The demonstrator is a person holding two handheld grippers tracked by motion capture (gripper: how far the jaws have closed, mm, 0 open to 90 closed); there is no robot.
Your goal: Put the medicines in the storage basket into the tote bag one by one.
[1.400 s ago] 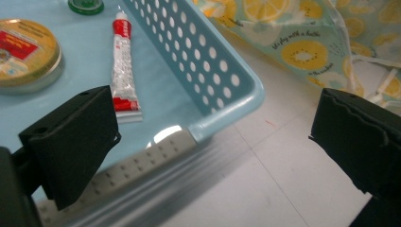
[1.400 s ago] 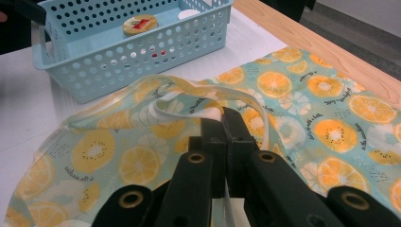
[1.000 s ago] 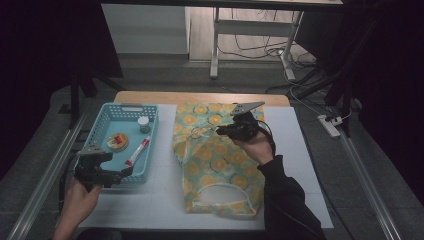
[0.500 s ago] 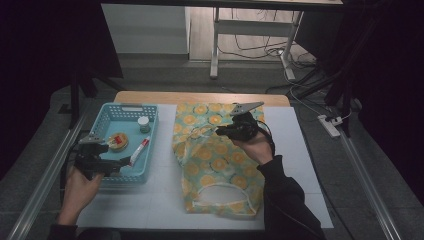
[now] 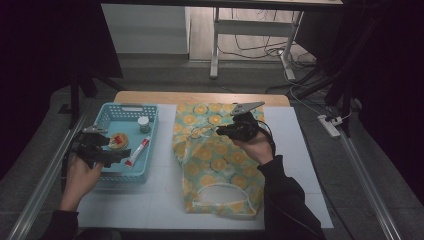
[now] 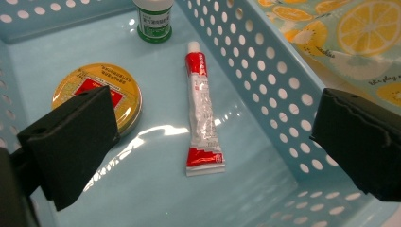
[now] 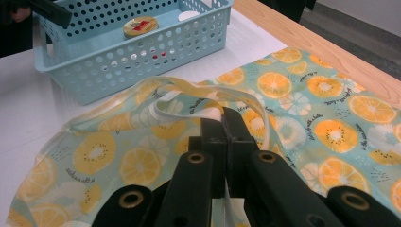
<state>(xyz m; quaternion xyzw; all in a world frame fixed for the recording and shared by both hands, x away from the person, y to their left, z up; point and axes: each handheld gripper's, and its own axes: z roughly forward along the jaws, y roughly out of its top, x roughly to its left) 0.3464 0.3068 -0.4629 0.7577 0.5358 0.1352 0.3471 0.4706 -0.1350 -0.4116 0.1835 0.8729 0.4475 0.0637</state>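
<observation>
A light-blue perforated basket at the table's left holds a round gold-and-red tin, a small green-labelled bottle and a red-and-white tube. My left gripper hovers over the basket's near part, open wide; in the left gripper view the tube lies below, between the jaws, untouched. A teal bag with orange-slice print lies flat mid-table. My right gripper is shut on the bag's white-trimmed handle, lifting that edge so the mouth gapes toward the basket.
A white mat covers the wooden table. Metal rails run along both sides. On the floor at the right lie a power strip and cables; a desk frame stands beyond.
My left gripper has moved away from the person, from the basket's near-left corner to above its inside. The right gripper and the bag have stayed put.
</observation>
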